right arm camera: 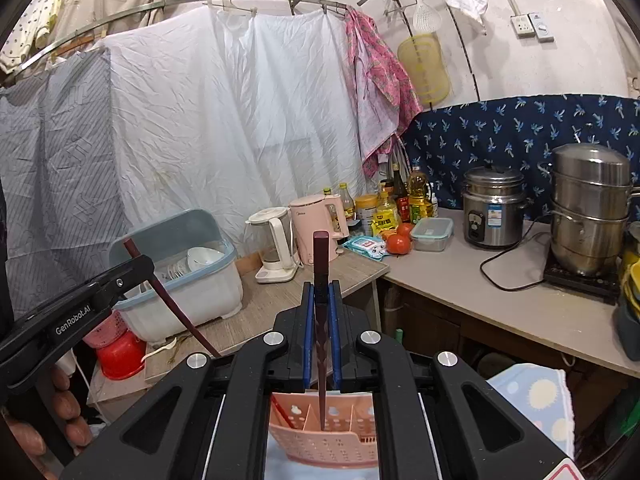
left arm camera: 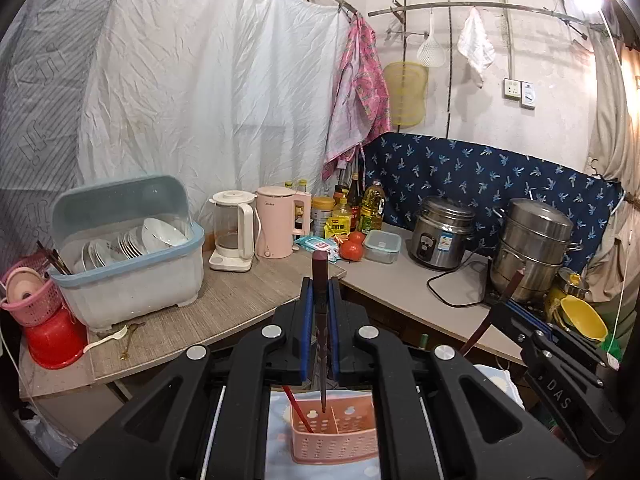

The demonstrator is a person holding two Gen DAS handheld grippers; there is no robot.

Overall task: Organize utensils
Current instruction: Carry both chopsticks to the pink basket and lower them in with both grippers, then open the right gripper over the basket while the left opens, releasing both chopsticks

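My left gripper (left arm camera: 321, 292) is shut on a dark red chopstick (left arm camera: 321, 332) held upright, its tip inside the left compartment of the pink utensil caddy (left arm camera: 336, 436) below. A red chopstick (left arm camera: 298, 410) leans in that compartment. My right gripper (right arm camera: 321, 292) is shut on another dark red chopstick (right arm camera: 321, 344), its tip in the middle compartment of the caddy (right arm camera: 324, 440). Each gripper shows in the other's view, the right one (left arm camera: 508, 300) at the right, the left one (right arm camera: 140, 264) at the left, each with its chopstick.
A dish rack (left arm camera: 132, 256) with bowls, two kettles (left arm camera: 256, 228), bottles, tomatoes (left arm camera: 352, 246), a rice cooker (left arm camera: 440, 232) and a steamer pot (left arm camera: 532, 248) stand on the counters. A white spoon (left arm camera: 108, 340) lies by a red basin (left arm camera: 54, 340). The caddy sits on a blue cloth (right arm camera: 532, 400).
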